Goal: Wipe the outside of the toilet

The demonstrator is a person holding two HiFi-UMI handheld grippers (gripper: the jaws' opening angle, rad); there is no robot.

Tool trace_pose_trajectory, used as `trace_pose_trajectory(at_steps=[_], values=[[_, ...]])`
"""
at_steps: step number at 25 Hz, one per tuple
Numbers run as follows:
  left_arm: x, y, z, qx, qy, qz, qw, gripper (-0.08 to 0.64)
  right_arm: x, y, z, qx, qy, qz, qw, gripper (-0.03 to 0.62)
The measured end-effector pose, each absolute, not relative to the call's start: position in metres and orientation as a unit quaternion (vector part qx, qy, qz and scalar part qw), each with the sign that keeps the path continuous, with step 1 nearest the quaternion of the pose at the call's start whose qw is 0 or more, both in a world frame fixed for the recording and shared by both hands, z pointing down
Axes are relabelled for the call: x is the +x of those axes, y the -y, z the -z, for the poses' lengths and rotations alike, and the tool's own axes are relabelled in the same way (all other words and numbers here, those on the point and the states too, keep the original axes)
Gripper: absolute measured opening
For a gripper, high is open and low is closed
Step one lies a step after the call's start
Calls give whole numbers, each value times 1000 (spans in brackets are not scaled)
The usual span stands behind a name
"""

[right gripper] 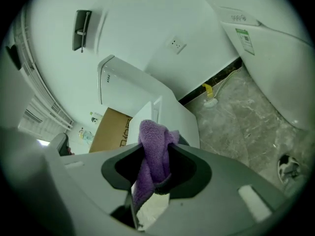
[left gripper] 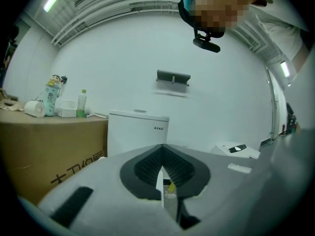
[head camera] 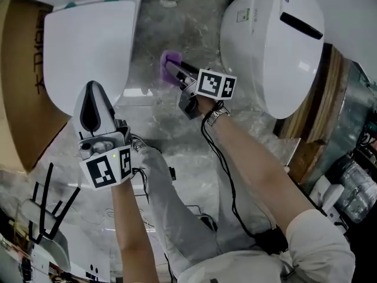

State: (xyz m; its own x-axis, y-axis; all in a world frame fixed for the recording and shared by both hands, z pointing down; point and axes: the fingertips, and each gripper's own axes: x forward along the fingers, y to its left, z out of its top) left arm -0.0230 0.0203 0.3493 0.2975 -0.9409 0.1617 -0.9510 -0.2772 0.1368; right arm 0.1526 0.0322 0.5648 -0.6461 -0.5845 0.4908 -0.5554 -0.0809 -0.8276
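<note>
"Head view first: where do the toilets sit?"

"Two white ones. The left toilet (head camera: 88, 46) fills the upper left of the frame, lid down, with a cardboard box (head camera: 17, 99) against its left side. The right toilet (head camera: 277, 40) fills the upper right. A strip of grey marble floor (head camera: 177, 22) runs between them."

"And the right gripper (head camera: 172, 69)?"

"It sits at centre frame, pointing up and to the left into that strip. Its jaws are partly apart and clamped on a purple cloth (head camera: 171, 59). In the right gripper view the cloth is bunched between the pads, with one end sticking out past the tips and the rest hanging down behind."

"Is the cloth on either bowl?"

"No. It is over the floor between the two, touching neither."

"What about the left gripper (head camera: 92, 90)?"

"It is at lower left, its tip over the front edge of the left toilet's lid. In the left gripper view the jaws are pressed fully together with nothing between them. That toilet's tank (left gripper: 138, 132) stands straight ahead, and small bottles (left gripper: 81, 103) stand on the box at the left edge."
</note>
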Motion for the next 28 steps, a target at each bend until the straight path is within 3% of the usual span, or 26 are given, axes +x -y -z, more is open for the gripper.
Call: trace_pose_trajectory(at_steps=[9,15,28], values=[[-85,-100,-328,859,499,-39,103,5,118,-114,-558,-514,-611,595,93,147],[-91,-118,-349,852,506,-21,131,5,99,-135,-582,-499,-615,604,88,149],[-18,-109,-469,919,361,25,155,5,82,-75,-772,-465,-605,636,115,149]])
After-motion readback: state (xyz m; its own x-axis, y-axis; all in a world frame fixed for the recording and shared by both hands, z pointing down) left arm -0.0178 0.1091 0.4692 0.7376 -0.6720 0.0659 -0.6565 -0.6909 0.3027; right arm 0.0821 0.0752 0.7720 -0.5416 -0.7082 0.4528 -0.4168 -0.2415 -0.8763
